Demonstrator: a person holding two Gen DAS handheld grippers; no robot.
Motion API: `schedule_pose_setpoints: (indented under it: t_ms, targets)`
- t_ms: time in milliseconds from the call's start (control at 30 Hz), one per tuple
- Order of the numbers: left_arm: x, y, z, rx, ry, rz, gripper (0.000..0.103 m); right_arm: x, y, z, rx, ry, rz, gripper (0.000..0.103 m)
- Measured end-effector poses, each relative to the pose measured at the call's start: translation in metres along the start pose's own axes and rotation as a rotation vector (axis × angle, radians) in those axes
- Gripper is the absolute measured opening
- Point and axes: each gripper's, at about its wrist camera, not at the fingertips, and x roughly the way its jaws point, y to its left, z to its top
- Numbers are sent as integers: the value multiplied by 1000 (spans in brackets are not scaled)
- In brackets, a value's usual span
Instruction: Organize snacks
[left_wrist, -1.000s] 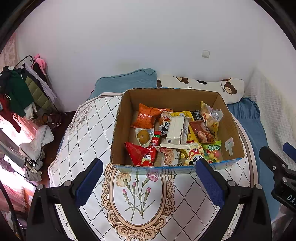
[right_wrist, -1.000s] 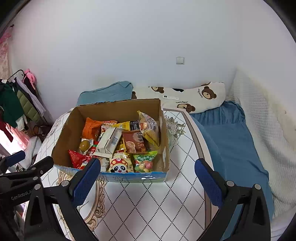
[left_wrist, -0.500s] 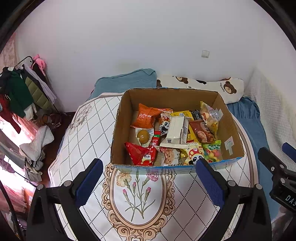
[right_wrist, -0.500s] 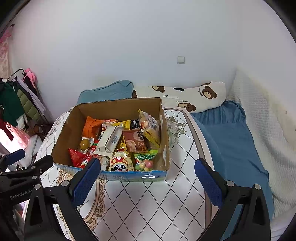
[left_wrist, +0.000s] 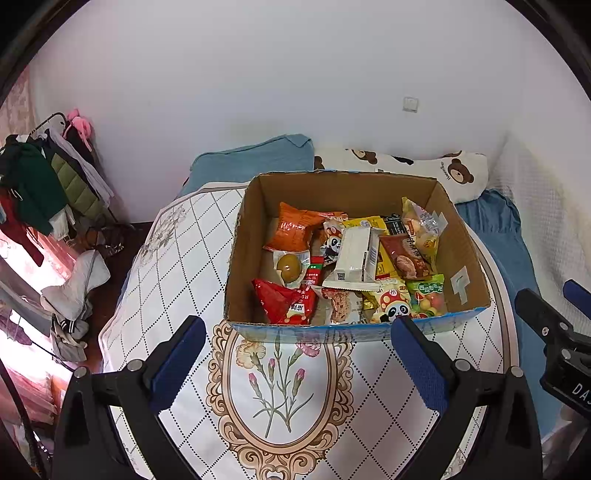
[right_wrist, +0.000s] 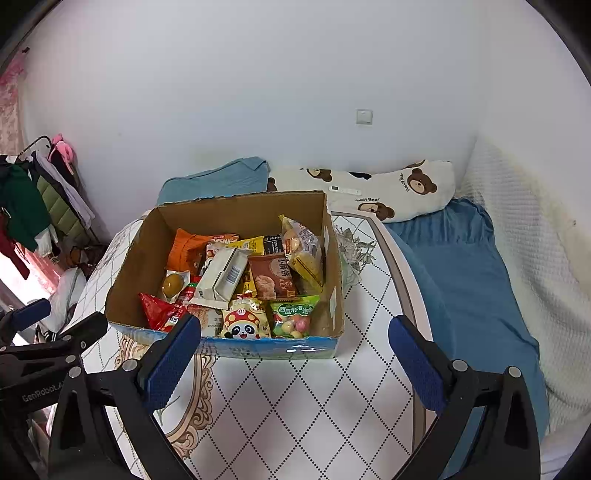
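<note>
An open cardboard box (left_wrist: 343, 192) (right_wrist: 133, 258) stands on a round table with a patterned cloth (left_wrist: 177, 251) (right_wrist: 369, 369). It holds several snack packets: an orange bag (left_wrist: 293, 230), a white carton (left_wrist: 354, 254) (right_wrist: 221, 275), a red bag (left_wrist: 284, 301), a panda packet (left_wrist: 391, 304) (right_wrist: 243, 323) and a green candy bag (left_wrist: 426, 295) (right_wrist: 293, 317). My left gripper (left_wrist: 299, 354) is open and empty, in front of the box. My right gripper (right_wrist: 295, 354) is open and empty, near the box's front right corner.
A bed with a blue sheet (right_wrist: 461, 280), a bear-print pillow (right_wrist: 388, 188) and a folded blue blanket (left_wrist: 255, 162) lies behind and right of the table. A clothes rack (left_wrist: 40, 181) and piled clothes stand at the left. A white wall is behind.
Both grippers have drifted only slightly; the box sits marginally lower in the right wrist view. Nothing was taken hold of or let go.
</note>
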Motion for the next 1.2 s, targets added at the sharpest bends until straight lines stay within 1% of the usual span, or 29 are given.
schedule_pose_setpoints:
  t_ms: [567, 1200]
  targets:
    - [-4, 3, -1, 24, 4, -5, 103, -8, 0, -3, -31, 9, 23, 103]
    - [-6, 4, -5, 30, 6, -7, 103, -5, -2, -8, -18, 27, 24, 103]
